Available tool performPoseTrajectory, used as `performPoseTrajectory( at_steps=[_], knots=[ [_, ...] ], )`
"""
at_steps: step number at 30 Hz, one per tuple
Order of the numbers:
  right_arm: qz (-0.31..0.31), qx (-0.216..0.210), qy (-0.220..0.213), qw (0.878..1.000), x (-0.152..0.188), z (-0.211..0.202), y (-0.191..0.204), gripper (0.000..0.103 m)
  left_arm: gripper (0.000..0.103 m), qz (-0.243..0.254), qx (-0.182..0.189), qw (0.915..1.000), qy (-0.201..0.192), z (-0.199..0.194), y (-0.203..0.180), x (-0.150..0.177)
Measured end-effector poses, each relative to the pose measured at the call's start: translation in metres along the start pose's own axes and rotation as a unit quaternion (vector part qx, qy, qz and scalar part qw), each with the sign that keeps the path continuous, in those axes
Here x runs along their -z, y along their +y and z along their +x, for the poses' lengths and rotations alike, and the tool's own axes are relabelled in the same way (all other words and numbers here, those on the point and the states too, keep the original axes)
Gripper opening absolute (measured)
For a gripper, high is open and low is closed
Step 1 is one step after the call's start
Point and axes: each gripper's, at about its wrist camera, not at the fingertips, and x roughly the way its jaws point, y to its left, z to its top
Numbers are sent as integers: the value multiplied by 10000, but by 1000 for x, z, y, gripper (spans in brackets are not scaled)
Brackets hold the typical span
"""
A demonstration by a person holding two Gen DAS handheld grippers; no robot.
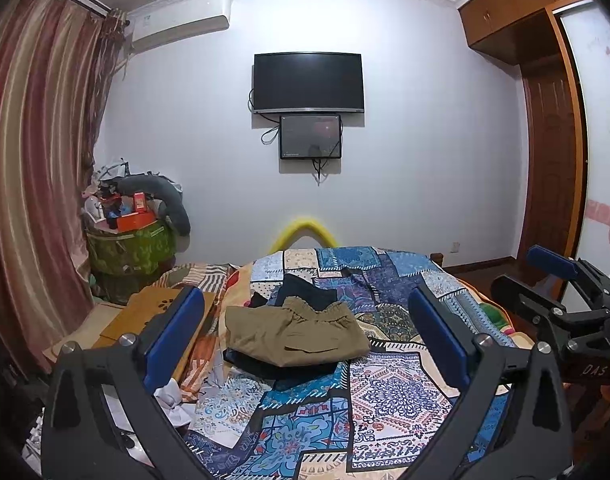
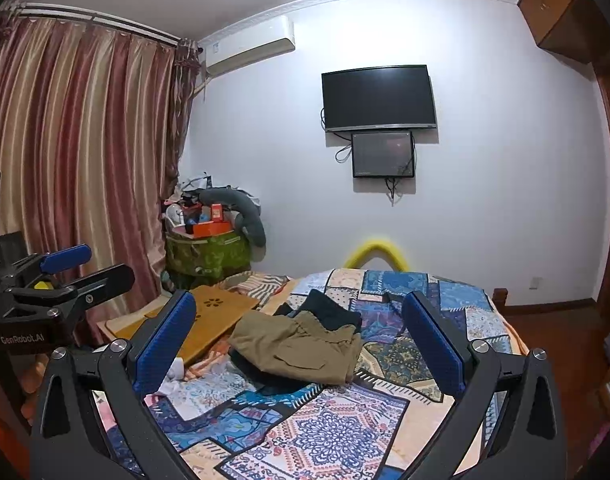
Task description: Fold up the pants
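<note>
Ahead, folded khaki pants [image 1: 295,336] lie atop dark clothes [image 1: 305,290] on a patterned quilt [image 1: 389,400]; the left gripper [image 1: 305,340] and right gripper [image 2: 301,340] both hover wide apart, holding nothing.

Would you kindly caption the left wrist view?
Open left gripper hovering before folded khaki pants on a patchwork bedspread.
</note>
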Motion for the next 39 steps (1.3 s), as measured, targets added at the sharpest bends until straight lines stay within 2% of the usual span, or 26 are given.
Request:
performPoseTrajectory(
  at_steps=[36, 39],
  knots=[
    [280, 87, 52, 9996, -1, -8, -11, 102, 103, 18, 136, 9999, 72, 9, 1, 3],
    [292, 85, 39, 9995, -1, -8, -11, 102, 103, 20, 232, 9997, 107, 10, 1, 3]
  ],
)
